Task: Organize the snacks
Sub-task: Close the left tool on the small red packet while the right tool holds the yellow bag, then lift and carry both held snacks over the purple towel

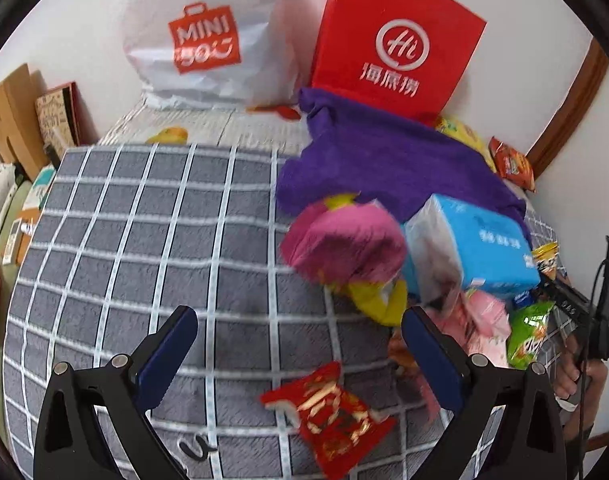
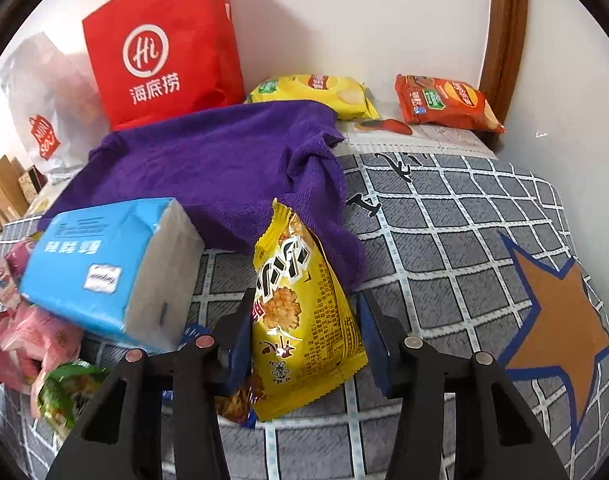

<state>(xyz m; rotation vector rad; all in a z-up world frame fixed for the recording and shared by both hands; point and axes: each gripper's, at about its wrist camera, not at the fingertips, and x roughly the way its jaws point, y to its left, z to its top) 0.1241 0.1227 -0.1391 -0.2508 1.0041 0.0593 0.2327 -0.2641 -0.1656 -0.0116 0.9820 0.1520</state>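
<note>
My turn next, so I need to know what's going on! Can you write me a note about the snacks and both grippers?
Left gripper: open, empty, above the red packet on the checked blanket.
Right gripper: shut on the yellow snack packet, which stands upright.
Loose snacks: pink packets and a green packet beside the blue tissue pack; yellow chips and an orange bag by the wall.
Done: nothing looks sorted yet.
Left: place the yellow packet, then gather the rest.
</note>
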